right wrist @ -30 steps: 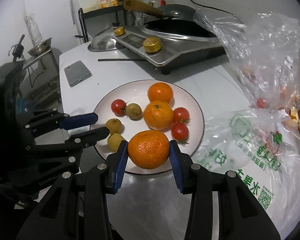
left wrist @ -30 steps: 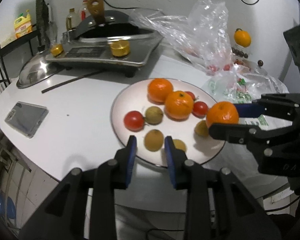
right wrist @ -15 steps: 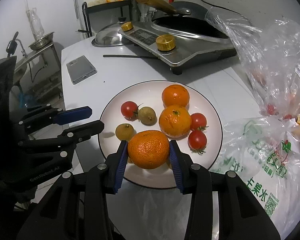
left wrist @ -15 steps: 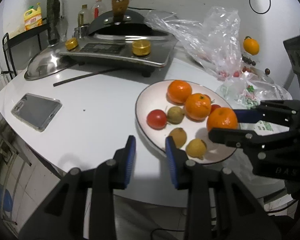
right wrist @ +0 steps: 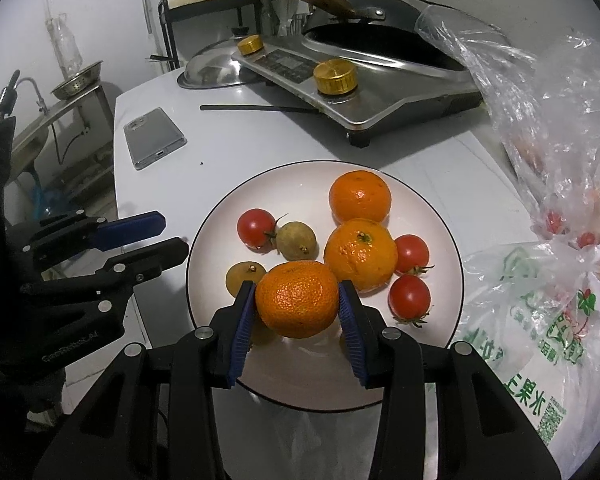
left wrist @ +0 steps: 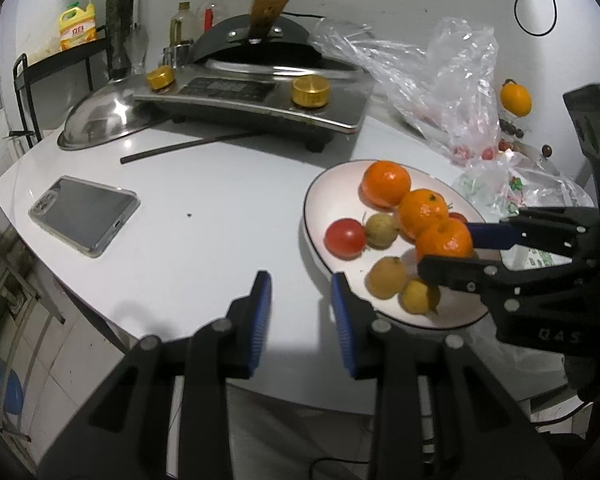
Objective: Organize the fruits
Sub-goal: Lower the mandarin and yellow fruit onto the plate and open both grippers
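Orange and dimpled, a mandarin is clamped between the blue-padded fingers of the right gripper and is held over the near part of a white plate; whether it touches the plate cannot be told. In the left wrist view the same mandarin is seen pinched in that gripper above the plate. Two more oranges are laid on the plate one behind the other, the nearer one just beside the held fruit. Three red tomatoes and several small brownish-yellow fruits are spread around them. The left gripper is held with its fingers moderately parted and nothing between them, above the white table just beside the plate's left rim. A phone is laid flat further left on the table. A steel cooker carrying a dark pan is set at the back, with a metal lid beside it. Clear plastic bags are piled to the right of the plate, and one printed in green is touched by the plate's edge.
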The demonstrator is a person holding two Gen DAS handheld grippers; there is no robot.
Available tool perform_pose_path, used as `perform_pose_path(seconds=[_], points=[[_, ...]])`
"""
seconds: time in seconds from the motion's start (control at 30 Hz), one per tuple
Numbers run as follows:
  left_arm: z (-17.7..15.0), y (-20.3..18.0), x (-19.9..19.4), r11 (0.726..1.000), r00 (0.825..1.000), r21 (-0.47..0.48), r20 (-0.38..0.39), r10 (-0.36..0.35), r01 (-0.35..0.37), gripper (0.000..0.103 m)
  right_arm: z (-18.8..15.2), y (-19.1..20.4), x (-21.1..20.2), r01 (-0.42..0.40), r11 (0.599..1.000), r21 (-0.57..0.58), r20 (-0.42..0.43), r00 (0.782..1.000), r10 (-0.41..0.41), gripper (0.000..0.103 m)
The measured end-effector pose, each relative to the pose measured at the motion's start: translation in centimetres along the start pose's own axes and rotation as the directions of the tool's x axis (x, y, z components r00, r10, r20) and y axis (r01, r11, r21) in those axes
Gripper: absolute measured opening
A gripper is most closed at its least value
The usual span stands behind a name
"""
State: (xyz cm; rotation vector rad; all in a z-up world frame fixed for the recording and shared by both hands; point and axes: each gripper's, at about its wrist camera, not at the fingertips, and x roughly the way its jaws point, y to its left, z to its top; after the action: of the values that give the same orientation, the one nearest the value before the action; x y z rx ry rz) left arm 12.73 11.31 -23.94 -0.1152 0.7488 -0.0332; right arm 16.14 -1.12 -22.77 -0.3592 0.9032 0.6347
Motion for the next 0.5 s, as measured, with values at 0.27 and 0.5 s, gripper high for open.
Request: perform_pose_path(seconds=[0.27, 0.5], points=[[0.05, 0.02, 0.16, 1.000, 1.000, -0.001, -0.003, 0.008, -0.008, 0.032, 0.22, -0.18, 0.64, -0.003, 1.000, 0.018, -0.006, 1.000, 0.003, 0.044], [-0.02, -0.18, 0.10, 1.000, 1.000, 0.009, -0.006, 0.014, -0.014, 0.032, 0.16, -0.29, 0.51, -0.007, 1.000, 0.018, -0.008, 1.000, 0.007, 0.044]])
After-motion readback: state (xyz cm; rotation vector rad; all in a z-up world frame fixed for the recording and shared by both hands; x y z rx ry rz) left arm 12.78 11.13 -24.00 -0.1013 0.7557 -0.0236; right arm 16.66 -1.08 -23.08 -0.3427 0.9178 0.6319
